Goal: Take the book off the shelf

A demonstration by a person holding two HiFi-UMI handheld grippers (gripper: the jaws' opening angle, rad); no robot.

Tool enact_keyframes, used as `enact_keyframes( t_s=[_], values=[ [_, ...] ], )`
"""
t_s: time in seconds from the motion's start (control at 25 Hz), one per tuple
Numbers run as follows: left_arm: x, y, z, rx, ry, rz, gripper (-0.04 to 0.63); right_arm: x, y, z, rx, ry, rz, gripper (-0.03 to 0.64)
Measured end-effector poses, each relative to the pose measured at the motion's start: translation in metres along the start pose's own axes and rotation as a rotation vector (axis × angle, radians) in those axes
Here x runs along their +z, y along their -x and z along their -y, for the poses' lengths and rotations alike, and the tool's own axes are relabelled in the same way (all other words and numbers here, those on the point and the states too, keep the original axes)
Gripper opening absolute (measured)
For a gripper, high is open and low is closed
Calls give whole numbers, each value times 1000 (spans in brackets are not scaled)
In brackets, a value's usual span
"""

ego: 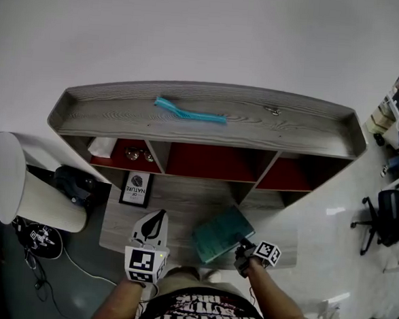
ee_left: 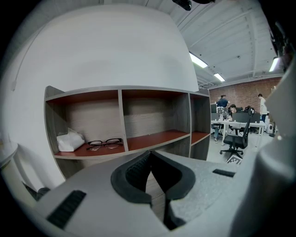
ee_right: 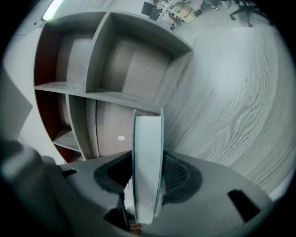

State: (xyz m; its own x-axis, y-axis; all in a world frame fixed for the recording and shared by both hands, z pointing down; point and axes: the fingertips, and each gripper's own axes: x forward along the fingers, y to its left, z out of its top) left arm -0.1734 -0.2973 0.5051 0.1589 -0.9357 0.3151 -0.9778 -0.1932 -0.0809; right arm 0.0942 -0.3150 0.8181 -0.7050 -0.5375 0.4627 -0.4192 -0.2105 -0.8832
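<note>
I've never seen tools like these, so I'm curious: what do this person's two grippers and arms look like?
The left gripper and right gripper have grey moulded bodies, dark ribbed pads and a cube of black-and-white square markers each. The forearms are uncovered; the person wears a dark T-shirt with white and red print.

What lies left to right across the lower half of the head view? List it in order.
White cylinder → left gripper → teal book → right gripper → black office chair
</note>
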Motion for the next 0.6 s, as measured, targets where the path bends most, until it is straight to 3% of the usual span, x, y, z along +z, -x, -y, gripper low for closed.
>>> enact_keyframes(
  t_s=[0.24,0.6],
  values=[
    [-3,-1,0,-5,-8,-11,3,6,-6,37,-96,-58,15,195],
    [-6,-2,0,-6,4,-14,3,8,10,66,-334,105,-16,275]
  ],
)
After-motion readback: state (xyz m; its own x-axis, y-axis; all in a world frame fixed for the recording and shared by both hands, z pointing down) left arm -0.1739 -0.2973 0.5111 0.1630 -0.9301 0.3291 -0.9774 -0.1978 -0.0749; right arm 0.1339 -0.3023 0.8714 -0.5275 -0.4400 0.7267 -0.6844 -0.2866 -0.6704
